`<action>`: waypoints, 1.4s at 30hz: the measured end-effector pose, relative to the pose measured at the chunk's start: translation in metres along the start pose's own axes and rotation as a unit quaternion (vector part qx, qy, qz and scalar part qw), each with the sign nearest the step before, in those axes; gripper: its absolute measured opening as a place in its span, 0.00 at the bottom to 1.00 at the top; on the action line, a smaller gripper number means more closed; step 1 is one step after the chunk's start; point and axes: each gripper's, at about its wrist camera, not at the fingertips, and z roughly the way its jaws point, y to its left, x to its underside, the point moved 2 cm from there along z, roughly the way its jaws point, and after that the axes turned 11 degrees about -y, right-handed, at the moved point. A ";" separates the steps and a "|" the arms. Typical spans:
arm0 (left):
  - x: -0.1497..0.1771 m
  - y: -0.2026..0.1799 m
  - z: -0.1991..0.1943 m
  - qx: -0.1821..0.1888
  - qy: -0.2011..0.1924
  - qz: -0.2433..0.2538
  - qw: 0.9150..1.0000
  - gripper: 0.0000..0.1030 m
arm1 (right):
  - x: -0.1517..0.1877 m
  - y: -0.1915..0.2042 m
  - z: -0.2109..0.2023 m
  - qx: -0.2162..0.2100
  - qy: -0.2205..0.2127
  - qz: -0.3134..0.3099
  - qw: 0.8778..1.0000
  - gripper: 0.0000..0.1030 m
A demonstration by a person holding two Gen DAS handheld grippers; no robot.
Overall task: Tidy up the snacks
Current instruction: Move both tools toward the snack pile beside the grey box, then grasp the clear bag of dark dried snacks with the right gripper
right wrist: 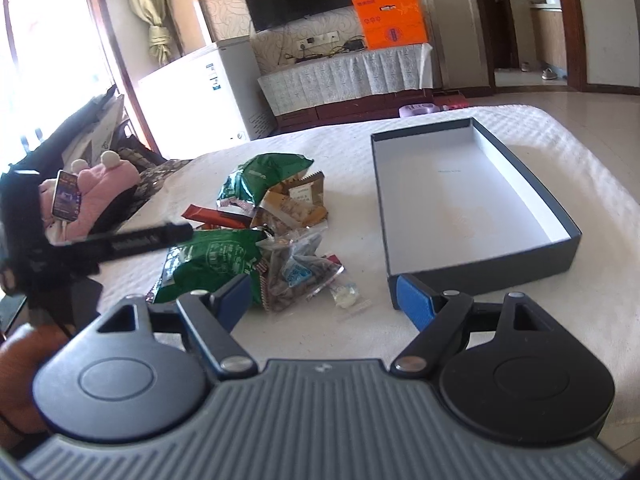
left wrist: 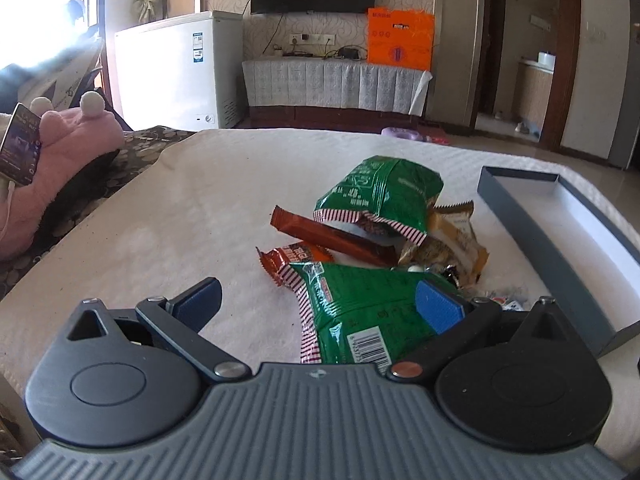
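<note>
While the white-covered bed [right wrist: 500,320] carries everything, the dark box [right wrist: 560,208] lies bare to the right of the snack pile [right wrist: 272,216]. Nearest in that pile, a green packet [left wrist: 360,308] sits between the left claw's [left wrist: 320,300] wide-spread jaws, ungripped. Better to close squarely across its middle, not the crimped edge. Right claw [right wrist: 324,296] gapes wide, holding nothing, near the box corner.
</note>
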 end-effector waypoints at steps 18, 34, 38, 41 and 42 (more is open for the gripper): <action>0.009 -0.003 0.015 0.031 -0.020 0.033 0.999 1.00 | 0.007 0.033 0.071 -0.022 0.044 -0.136 0.990 0.63; 0.009 0.008 0.016 0.070 0.000 0.014 0.997 1.00 | 0.016 0.042 0.110 -0.009 0.077 -0.137 0.987 0.60; 0.010 0.001 0.016 0.077 -0.002 0.030 0.997 1.00 | 0.020 0.049 0.113 -0.008 0.078 -0.174 0.982 0.57; 0.011 -0.004 0.017 0.091 0.003 0.033 0.995 1.00 | 0.021 0.050 0.108 -0.015 0.079 -0.186 0.979 0.53; 0.010 -0.005 0.016 0.093 0.003 0.036 0.995 1.00 | 0.021 0.050 0.106 -0.016 0.079 -0.188 0.979 0.52</action>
